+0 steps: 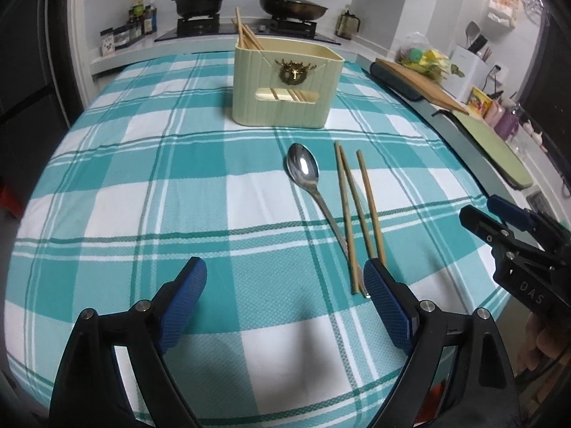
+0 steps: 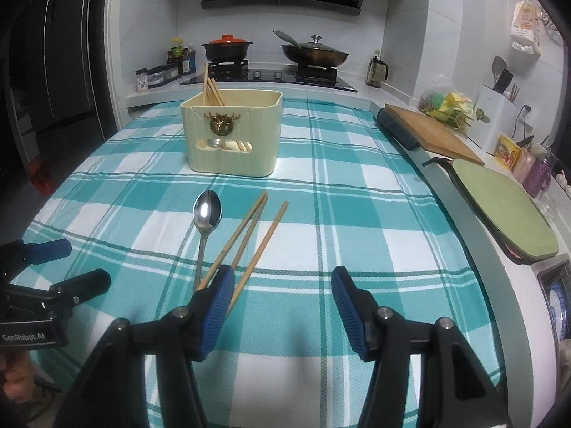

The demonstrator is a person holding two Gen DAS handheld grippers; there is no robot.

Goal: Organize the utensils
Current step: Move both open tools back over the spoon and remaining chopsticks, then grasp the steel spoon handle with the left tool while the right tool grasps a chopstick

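Chopsticks (image 1: 360,210), three slim pale wooden sticks, are laid flat on the teal-and-white checked tablecloth (image 1: 142,185); in the left wrist view their long axes are seen running from about six o'clock up toward eleven o'clock, two of them touching at the far tips, the third just beside them. A polished steel spoon (image 1: 303,169) is set just beside them at nine o'clock, bowl up and pointed toward the holder, its thin handle slanting under the near ends of the sticks. At twelve o'clock, well apart, a cream ribbed plastic holder (image 1: 285,82) with rounded corners, a gilt deer-head emblem and a front slot is stood upright; more chopsticks (image 1: 246,34) are leaned in its left rear corner.

The left gripper (image 1: 285,278) is held wide with its jaws parted; nothing is held, and its right blue ridged pad (image 1: 385,306) is seen over the near ends of the sticks. The right gripper (image 2: 282,292) is spread about halfway and is also empty, its left pad (image 2: 219,306) overlapping the stick ends; contact cannot be told.
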